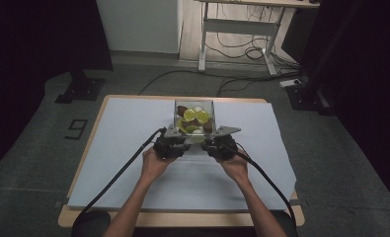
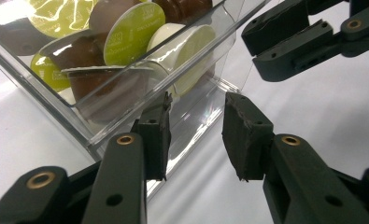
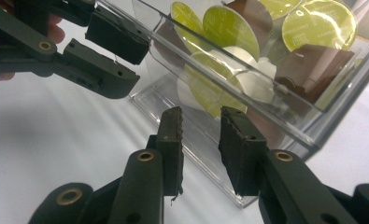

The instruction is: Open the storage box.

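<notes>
We see a clear plastic box, open at the top and standing upright on the tabletop, midway across and nearer its far edge. It holds a loose heap of coffee capsules tilted every way: brown and white cups, most with lime-green foil lids, some with pale ones.

A wooden worktop covered by a pale sheet is set on grey carpeted floor. Dark curtains are hung at both sides. A white wall panel and a metal-legged desk with loose cables beneath are seen behind.
</notes>
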Tool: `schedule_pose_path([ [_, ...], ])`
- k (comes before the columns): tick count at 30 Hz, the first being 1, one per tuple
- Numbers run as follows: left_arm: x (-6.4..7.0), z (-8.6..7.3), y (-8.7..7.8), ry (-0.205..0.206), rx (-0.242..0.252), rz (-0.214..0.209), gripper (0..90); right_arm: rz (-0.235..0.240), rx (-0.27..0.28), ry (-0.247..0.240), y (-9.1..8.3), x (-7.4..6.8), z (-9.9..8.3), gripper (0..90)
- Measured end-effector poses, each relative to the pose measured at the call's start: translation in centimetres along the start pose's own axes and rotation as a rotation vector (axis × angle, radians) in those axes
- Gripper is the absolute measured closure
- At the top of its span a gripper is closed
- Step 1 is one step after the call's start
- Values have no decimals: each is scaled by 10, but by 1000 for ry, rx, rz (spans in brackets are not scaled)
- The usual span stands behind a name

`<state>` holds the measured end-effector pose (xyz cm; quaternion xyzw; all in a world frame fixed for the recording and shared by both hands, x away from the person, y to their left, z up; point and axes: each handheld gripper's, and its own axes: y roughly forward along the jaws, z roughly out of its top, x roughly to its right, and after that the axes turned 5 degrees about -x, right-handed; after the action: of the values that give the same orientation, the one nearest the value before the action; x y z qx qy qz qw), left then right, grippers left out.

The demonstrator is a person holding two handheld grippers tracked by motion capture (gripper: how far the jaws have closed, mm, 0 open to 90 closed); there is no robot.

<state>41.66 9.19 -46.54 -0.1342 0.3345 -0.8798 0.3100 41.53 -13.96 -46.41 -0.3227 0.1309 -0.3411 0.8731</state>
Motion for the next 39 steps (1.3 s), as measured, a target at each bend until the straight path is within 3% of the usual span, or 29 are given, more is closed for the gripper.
schedule_pose_path([
  [11, -2, 1, 3, -14, 20, -13, 687, -15, 4, -7, 6, 0, 4, 754],
  [26, -1, 1, 4, -17, 28, 9, 743, 30, 15, 9, 8, 7, 4, 770],
  [31, 2, 1, 3, 2, 28, 31, 752, 31, 26, 3, 8, 6, 3, 770],
  [39, 5, 0, 2, 11, 26, 28, 752, 38, 34, 6, 6, 5, 3, 769],
])
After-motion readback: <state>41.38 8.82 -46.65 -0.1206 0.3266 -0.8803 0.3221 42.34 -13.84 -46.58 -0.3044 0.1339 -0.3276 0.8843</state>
